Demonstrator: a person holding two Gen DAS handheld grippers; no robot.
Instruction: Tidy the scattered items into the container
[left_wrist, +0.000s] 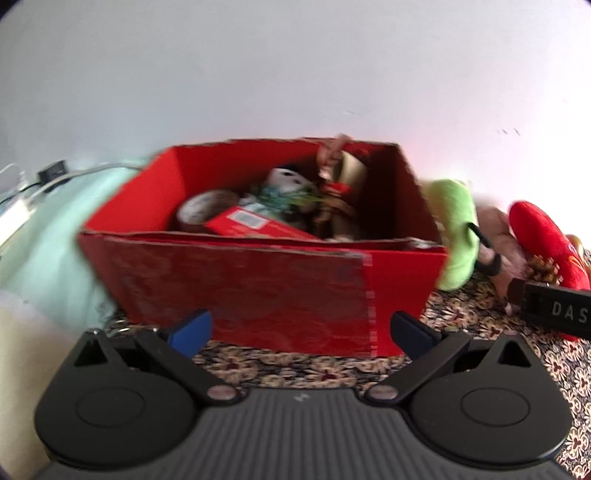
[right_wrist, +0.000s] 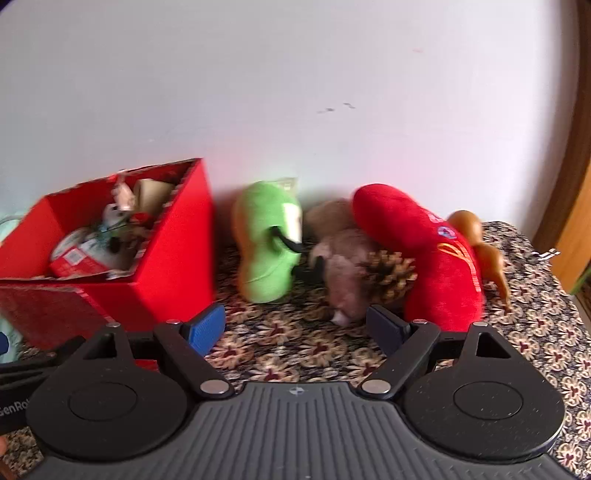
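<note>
A red cardboard box (left_wrist: 258, 288) stands on the patterned cloth, holding a tape roll (left_wrist: 207, 210), a red packet and other small items. It also shows in the right wrist view (right_wrist: 173, 251). My left gripper (left_wrist: 301, 328) is open and empty just in front of the box. My right gripper (right_wrist: 295, 325) is open and empty, just short of a green plush (right_wrist: 267, 243), a brown plush (right_wrist: 343, 269), a pine cone (right_wrist: 389, 271), a red plush (right_wrist: 439, 258) and a brown gourd (right_wrist: 480, 243).
A white wall runs behind everything. A pale green cloth (left_wrist: 48, 236) and cables (left_wrist: 40, 184) lie left of the box. The patterned cloth (right_wrist: 535, 302) ends at the right, by a wooden door frame (right_wrist: 576, 155).
</note>
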